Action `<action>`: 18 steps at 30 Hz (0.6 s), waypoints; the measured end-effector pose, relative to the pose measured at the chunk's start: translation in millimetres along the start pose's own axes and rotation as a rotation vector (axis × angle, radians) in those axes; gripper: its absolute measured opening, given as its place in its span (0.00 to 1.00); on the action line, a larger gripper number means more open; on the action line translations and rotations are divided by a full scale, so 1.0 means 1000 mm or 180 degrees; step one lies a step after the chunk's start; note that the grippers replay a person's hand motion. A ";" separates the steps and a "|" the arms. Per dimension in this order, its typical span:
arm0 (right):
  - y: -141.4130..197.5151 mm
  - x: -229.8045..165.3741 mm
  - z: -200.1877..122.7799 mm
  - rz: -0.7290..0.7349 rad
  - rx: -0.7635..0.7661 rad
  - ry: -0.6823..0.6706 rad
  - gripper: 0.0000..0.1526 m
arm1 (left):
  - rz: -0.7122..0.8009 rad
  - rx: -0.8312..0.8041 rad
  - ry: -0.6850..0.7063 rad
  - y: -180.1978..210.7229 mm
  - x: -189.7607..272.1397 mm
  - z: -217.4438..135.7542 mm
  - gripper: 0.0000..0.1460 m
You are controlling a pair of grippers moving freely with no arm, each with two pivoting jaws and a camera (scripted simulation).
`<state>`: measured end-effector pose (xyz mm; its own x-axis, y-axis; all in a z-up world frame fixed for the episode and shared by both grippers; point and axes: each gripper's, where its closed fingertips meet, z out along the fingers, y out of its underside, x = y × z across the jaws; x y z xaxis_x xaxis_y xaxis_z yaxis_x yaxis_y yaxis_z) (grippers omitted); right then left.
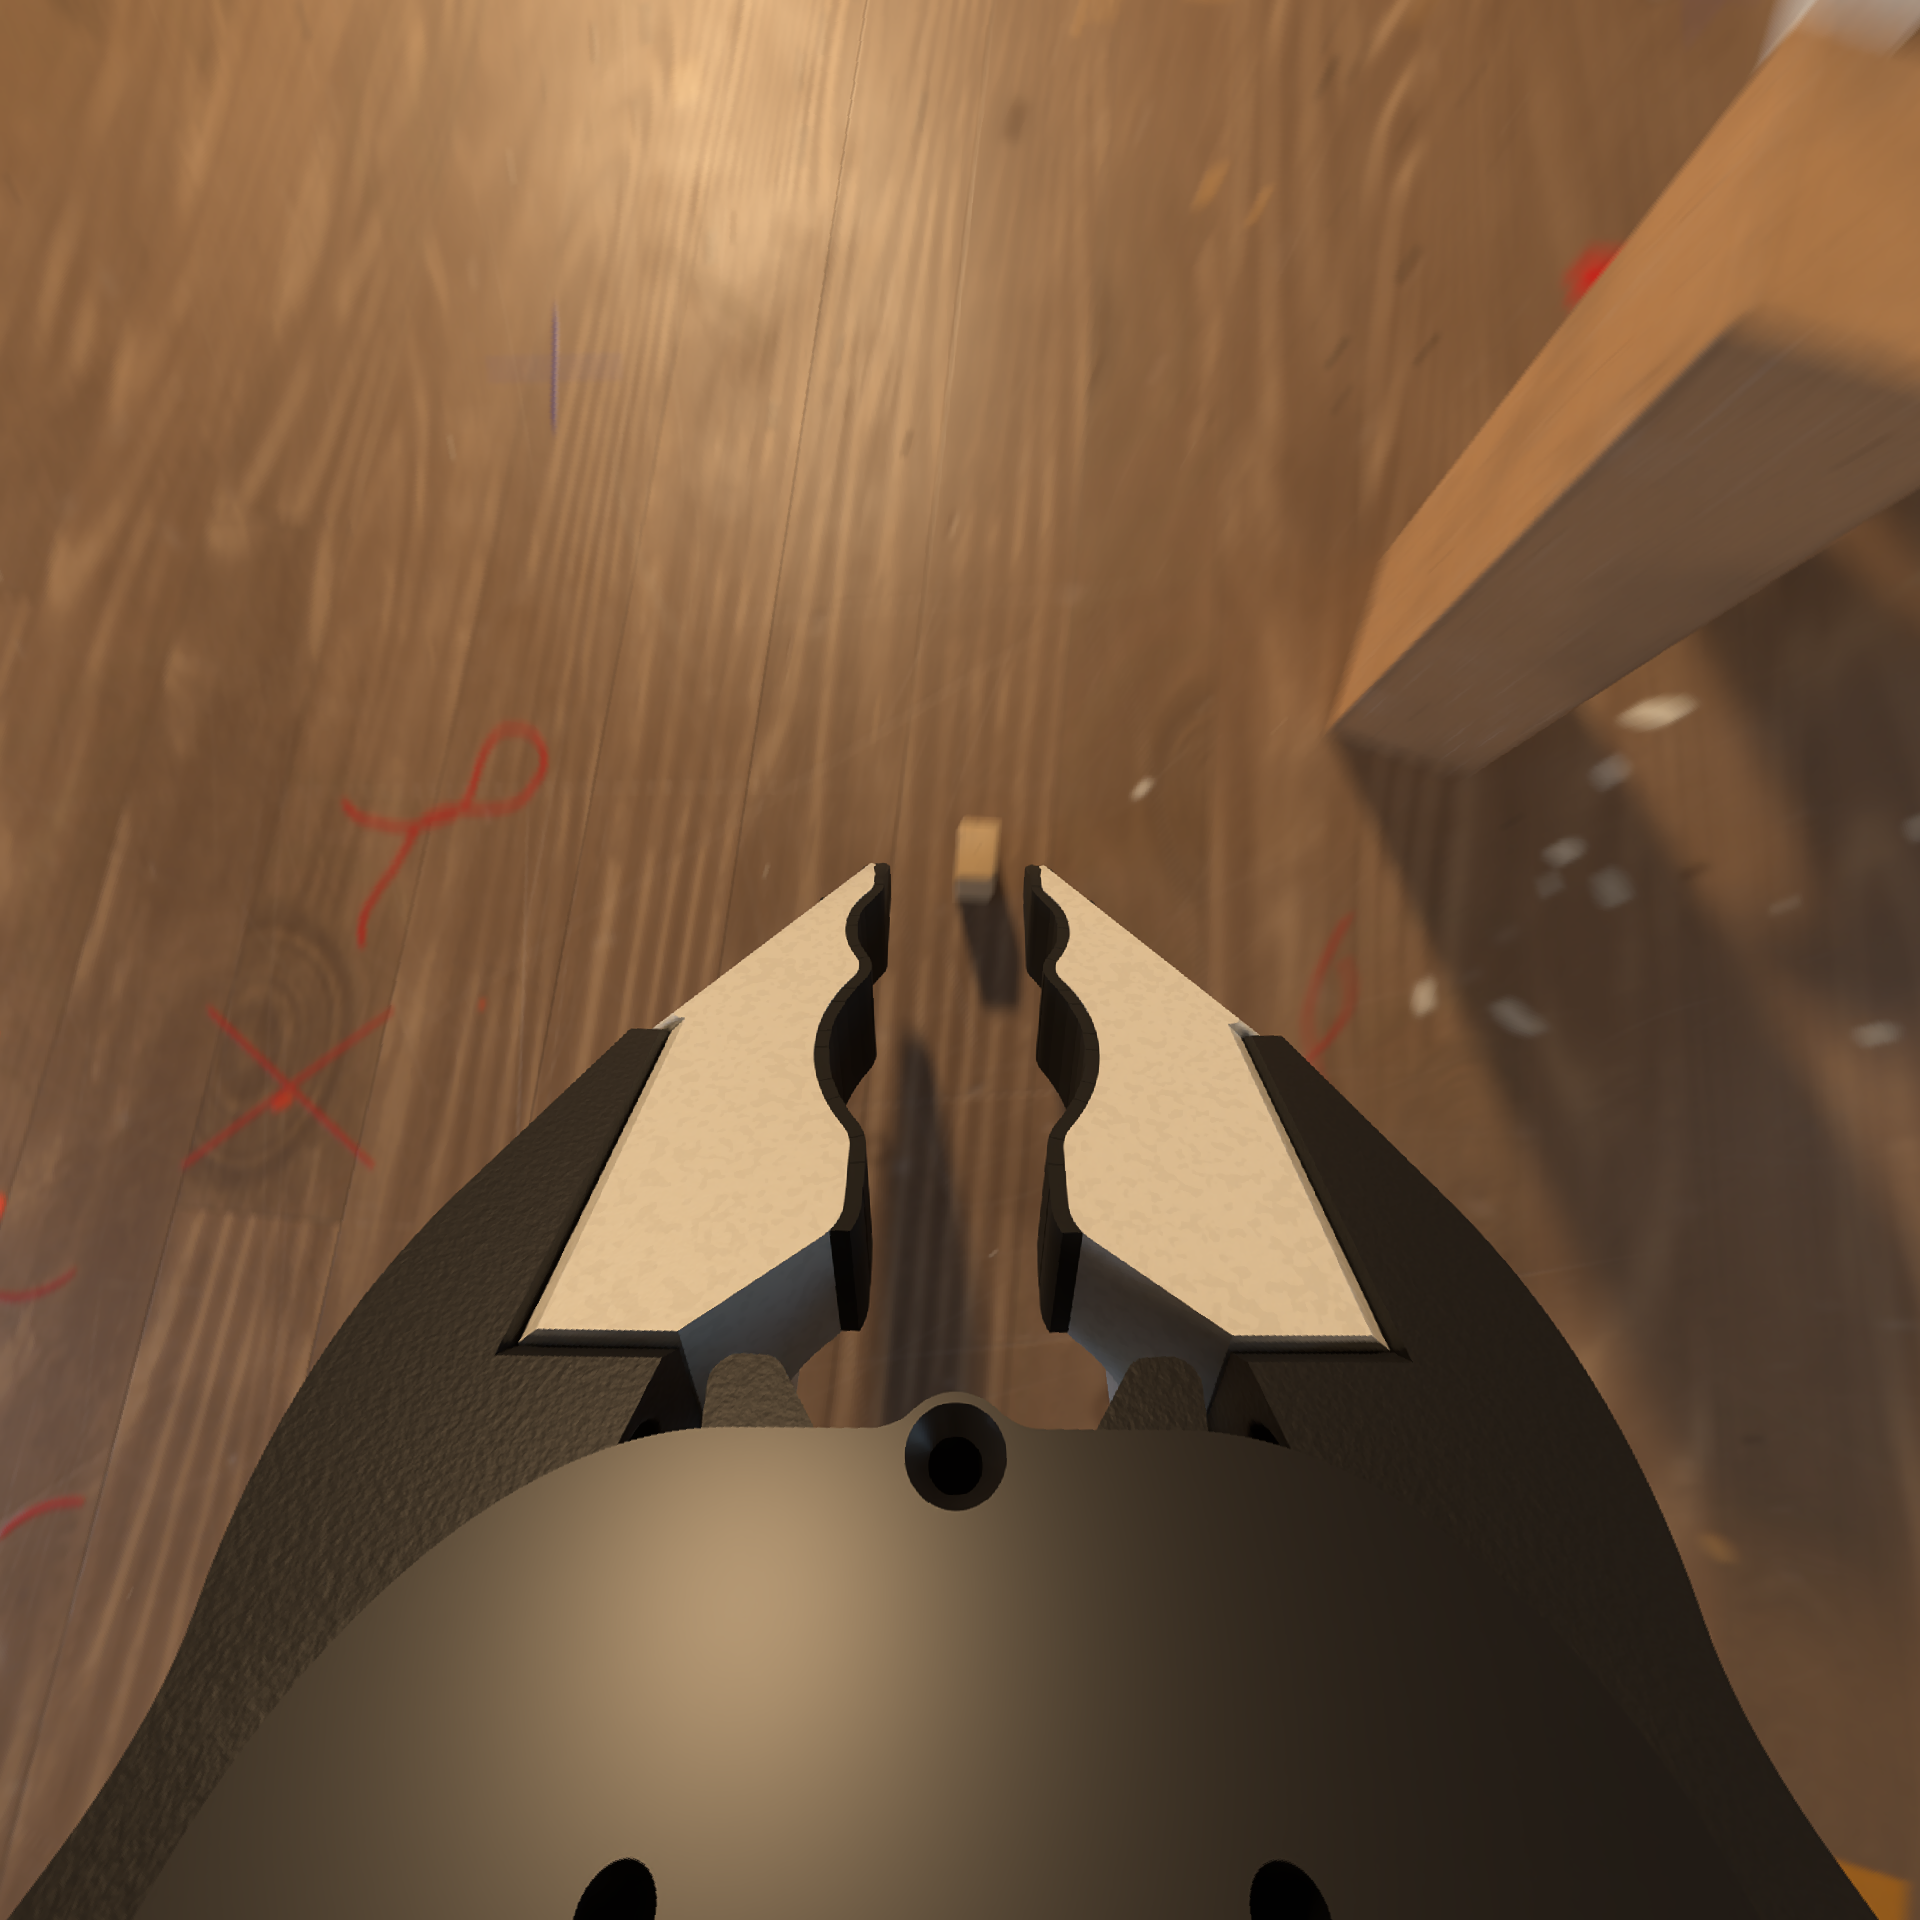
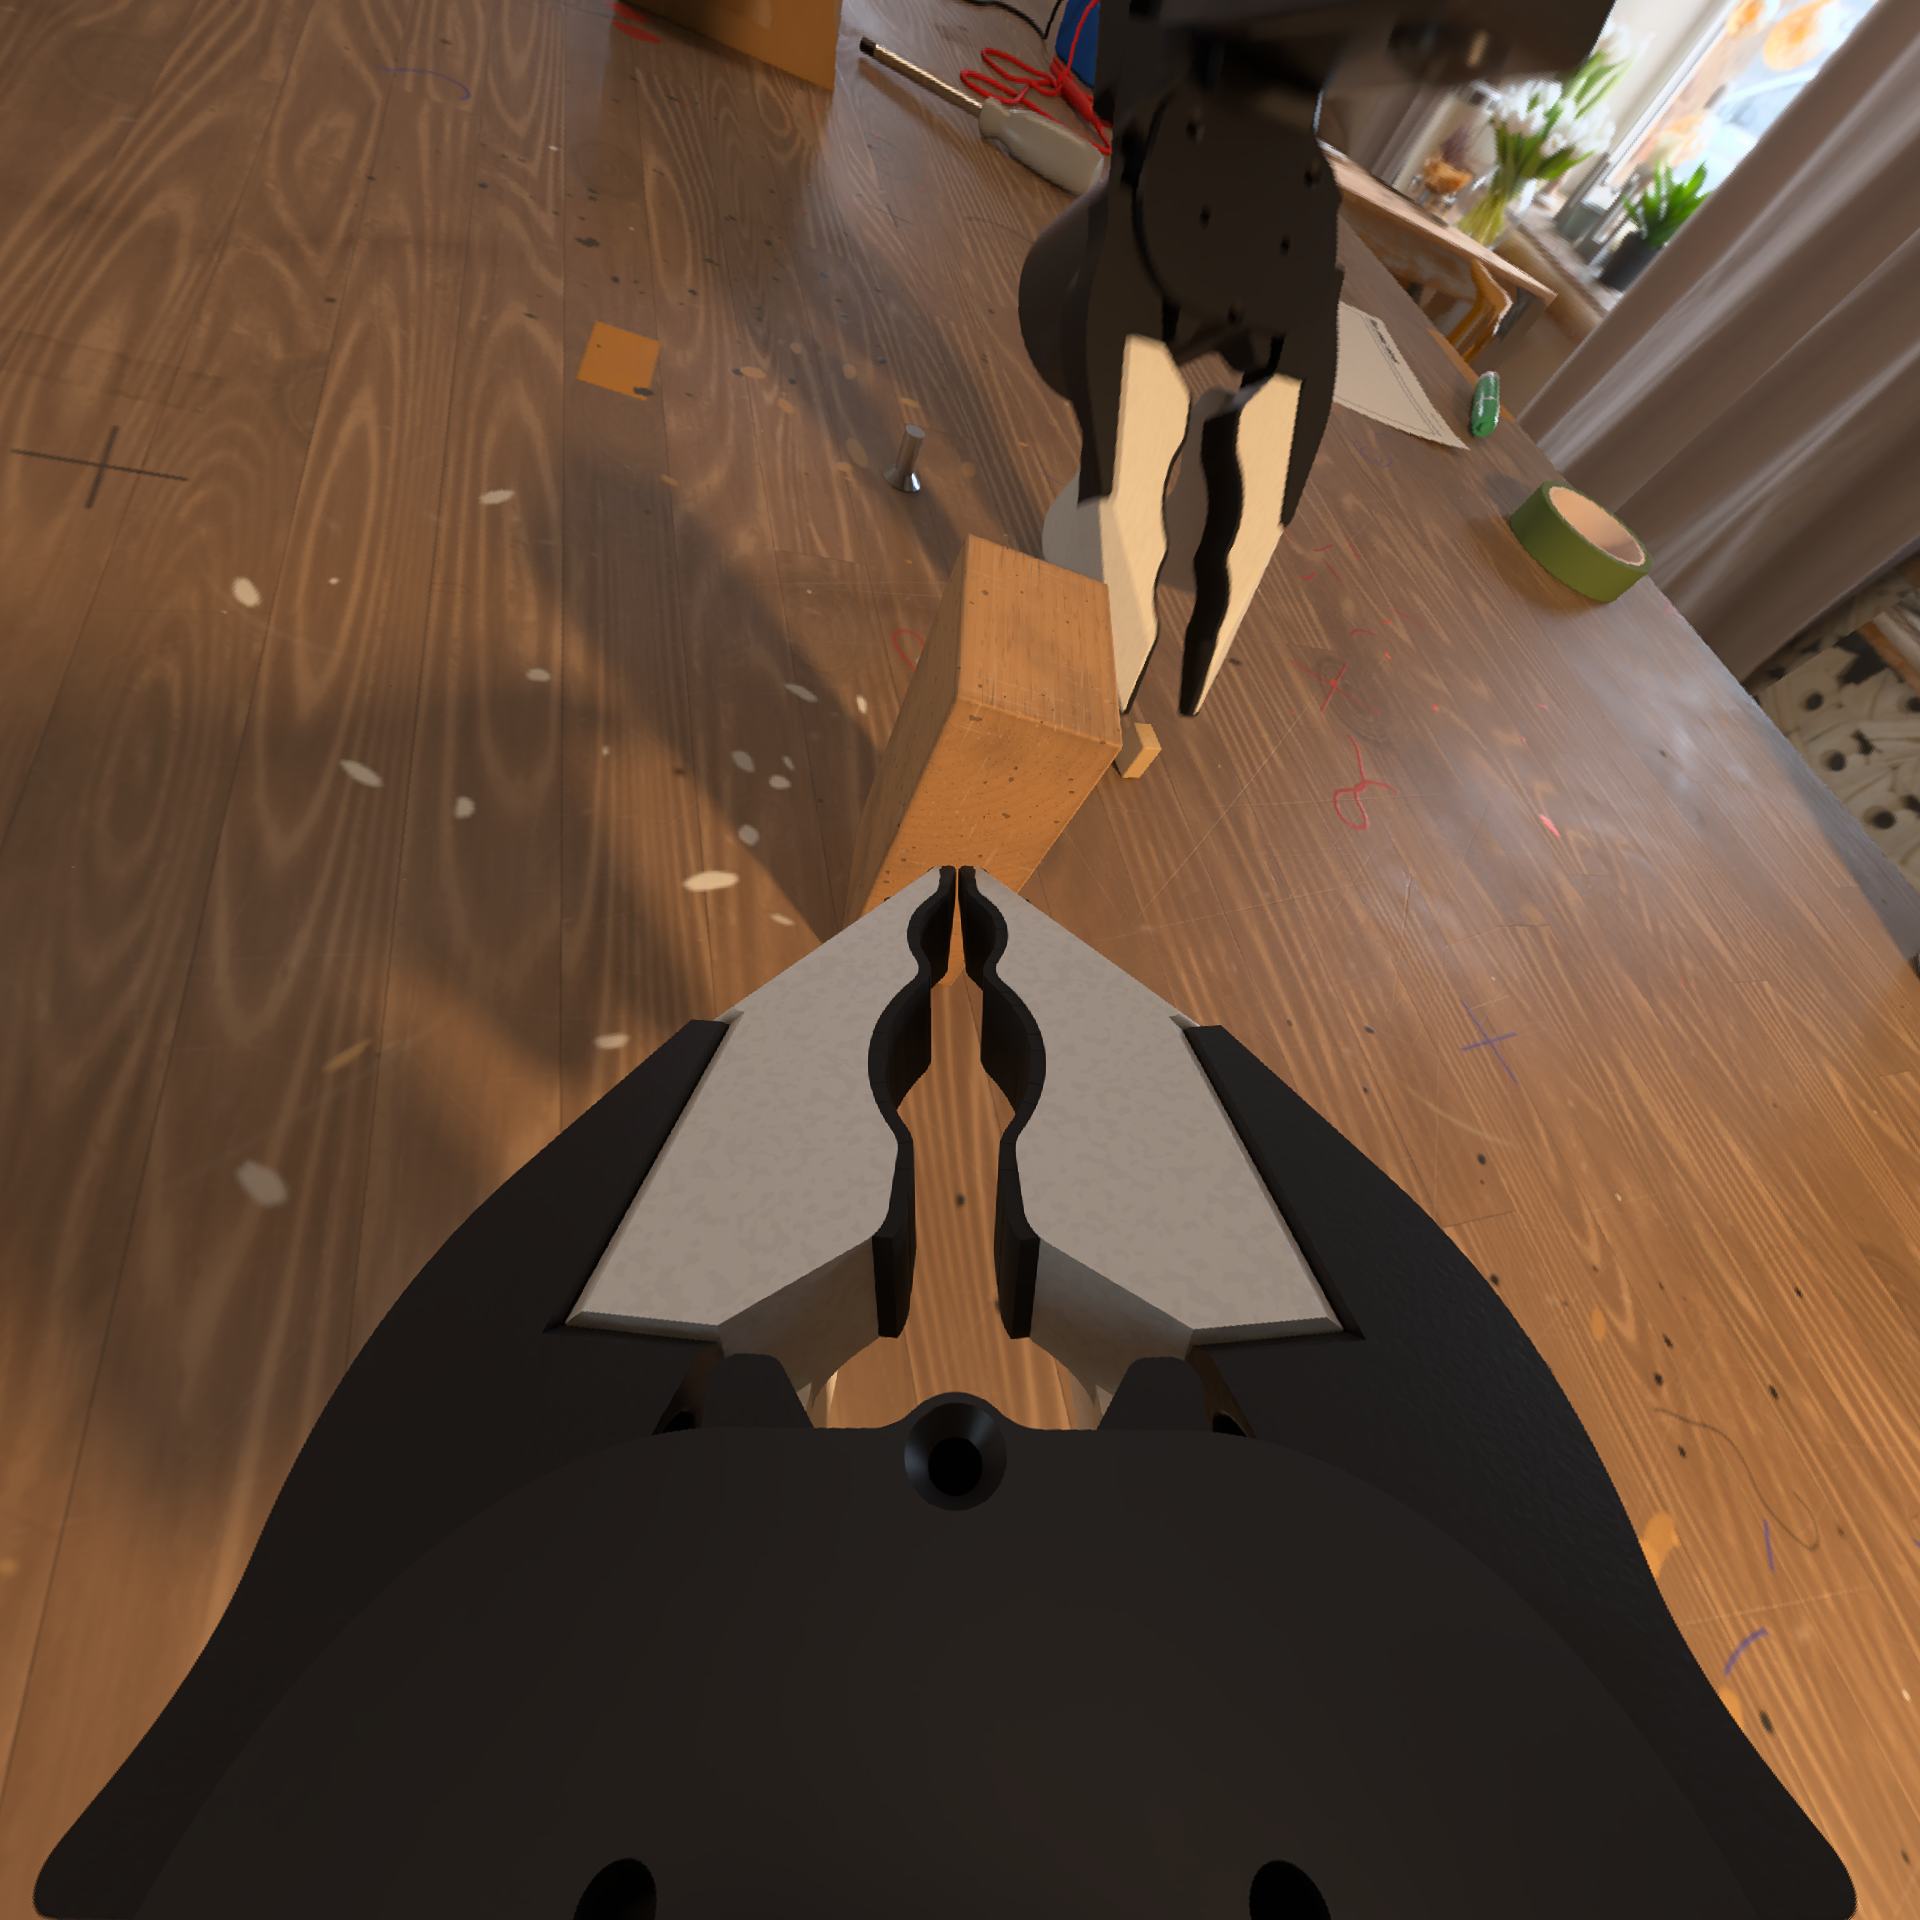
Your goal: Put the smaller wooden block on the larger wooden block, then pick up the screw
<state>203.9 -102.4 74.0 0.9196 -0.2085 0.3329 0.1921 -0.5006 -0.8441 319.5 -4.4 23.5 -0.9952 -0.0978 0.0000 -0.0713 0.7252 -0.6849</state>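
The larger wooden block point(image 2: 1003, 717) lies on the wooden table, long and pale; it also shows at the upper right of the left wrist view point(image 1: 1621, 447). The smaller wooden block point(image 2: 1139, 750) is a tiny cube on the table beside its right edge; it shows in the left wrist view point(image 1: 977, 857) too. My left gripper point(image 1: 956, 878) points down above the small block, open and empty; it also shows in the right wrist view point(image 2: 1164, 707). The screw point(image 2: 908, 459) stands head-down beyond the large block. My right gripper point(image 2: 956, 878) is shut and empty, just short of the large block's near end.
A green tape roll point(image 2: 1579, 540) lies at the right. A screwdriver point(image 2: 997, 114) and red cord point(image 2: 1023, 83) lie far back, with a sheet of paper point(image 2: 1387, 379) and a green item point(image 2: 1486, 403) near the right table edge. An orange square point(image 2: 617, 360) lies on the table at the left.
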 end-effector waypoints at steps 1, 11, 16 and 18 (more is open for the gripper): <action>0.000 0.000 0.000 -0.0002 -0.0003 0.0001 0.00 | -0.0031 0.0197 0.0080 -0.014 0.006 -0.007 0.17; 0.001 0.002 0.002 -0.0007 -0.0047 0.0034 0.00 | 0.0577 0.0762 0.0700 -0.115 0.101 -0.023 0.18; 0.001 0.002 0.002 0.0003 -0.0038 0.0023 0.00 | 0.0370 0.0995 0.0913 -0.108 0.094 -0.033 0.25; 0.001 0.002 0.002 0.0003 -0.0028 0.0021 0.00 | 0.0227 0.0994 0.0768 -0.096 0.074 -0.036 0.25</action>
<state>206.8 -102.0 73.1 0.9175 -0.2145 0.3350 0.1883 -0.5077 -0.8407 250.0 -57.2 115.5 -0.9867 0.1351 0.0901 -0.0146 0.4788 -0.8778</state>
